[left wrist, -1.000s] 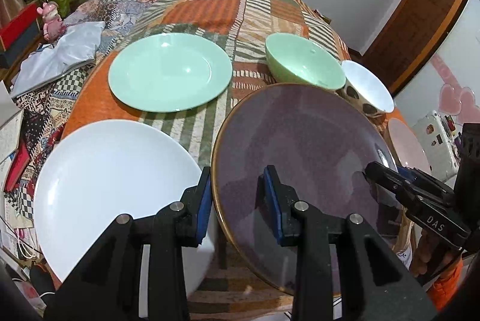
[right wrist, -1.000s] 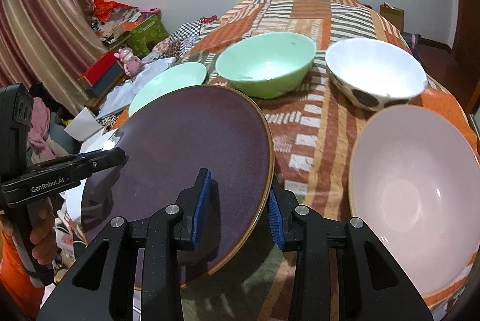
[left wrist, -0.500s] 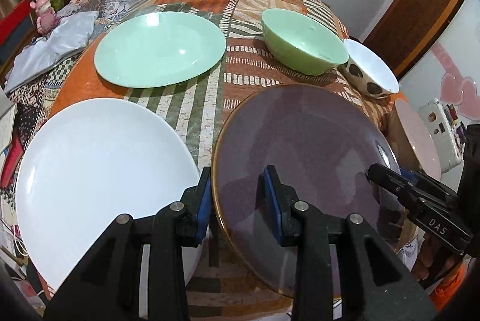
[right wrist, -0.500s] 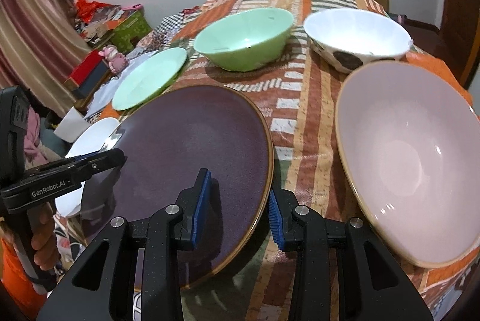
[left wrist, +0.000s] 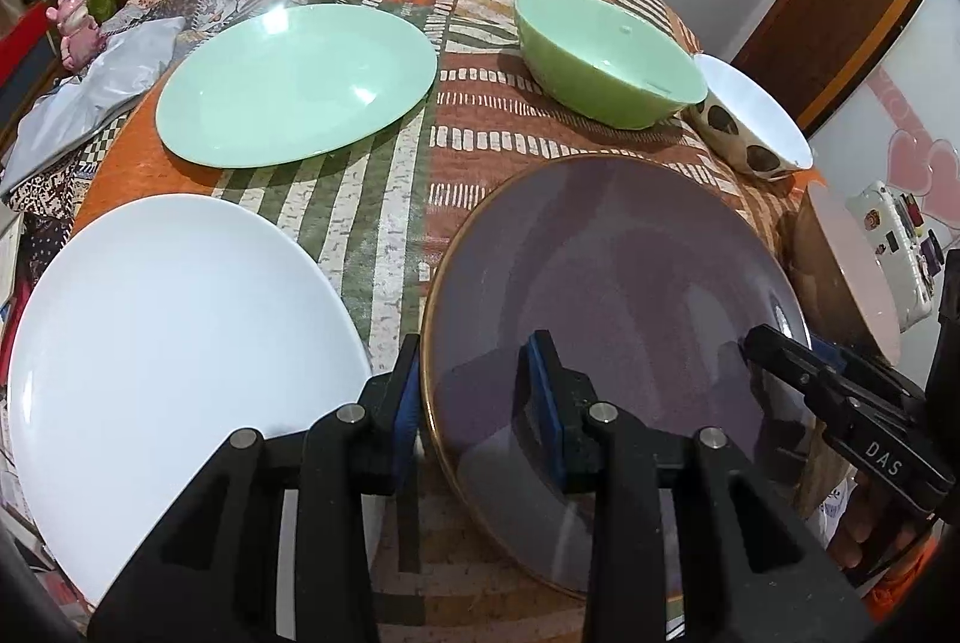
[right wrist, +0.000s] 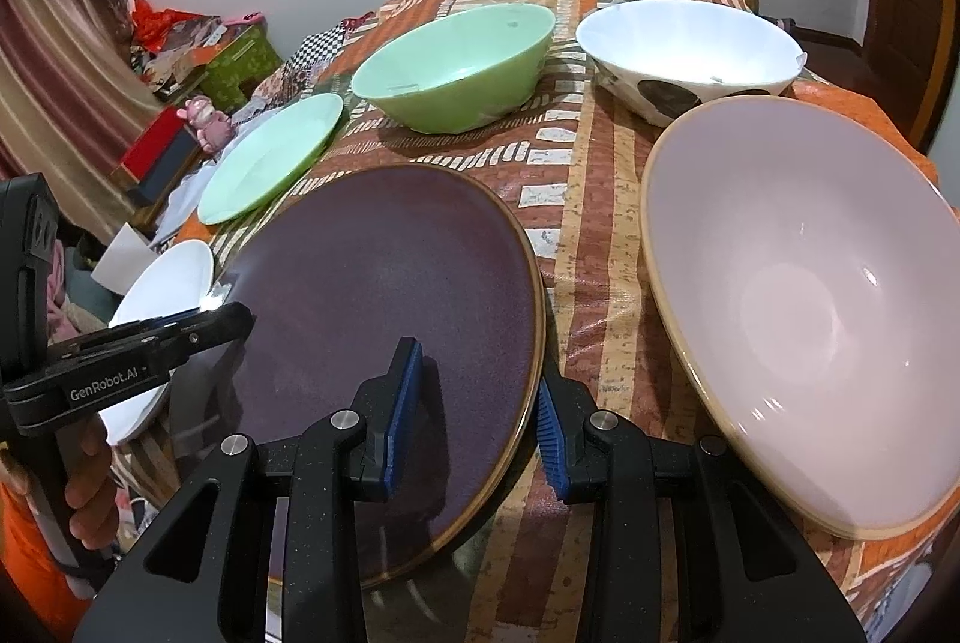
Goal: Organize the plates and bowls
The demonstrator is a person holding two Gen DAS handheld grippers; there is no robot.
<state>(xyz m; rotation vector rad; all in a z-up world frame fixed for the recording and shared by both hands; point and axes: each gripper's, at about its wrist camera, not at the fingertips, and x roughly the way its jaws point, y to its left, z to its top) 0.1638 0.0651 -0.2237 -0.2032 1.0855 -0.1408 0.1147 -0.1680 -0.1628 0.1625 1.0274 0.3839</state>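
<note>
A dark purple plate [left wrist: 618,319] [right wrist: 384,307] with a gold rim hangs low over the patchwork tablecloth [left wrist: 456,144], held from both sides. My left gripper [left wrist: 477,385] [right wrist: 204,325] is shut on its left rim. The right gripper [right wrist: 477,403] [left wrist: 780,349] is shut on its right rim. A white plate [left wrist: 174,343] [right wrist: 168,295] lies just left of it, and a green plate [left wrist: 294,84] [right wrist: 270,156] farther back. Behind stand a green bowl [left wrist: 606,66] [right wrist: 456,60] and a white spotted bowl [left wrist: 756,120] [right wrist: 690,48]. A large pink bowl [right wrist: 804,295] sits at the right.
Left of the table lie boxes, cloth and a pink toy [left wrist: 75,30]. A white sticker-covered appliance [left wrist: 894,247] stands off the right edge, with a wooden door [left wrist: 840,12] behind it. A person's hand [right wrist: 90,487] holds the left gripper's handle.
Both grippers have kept their hold on the purple plate. The left one has sunk closer to the table, so the white and green plates look nearer and flatter.
</note>
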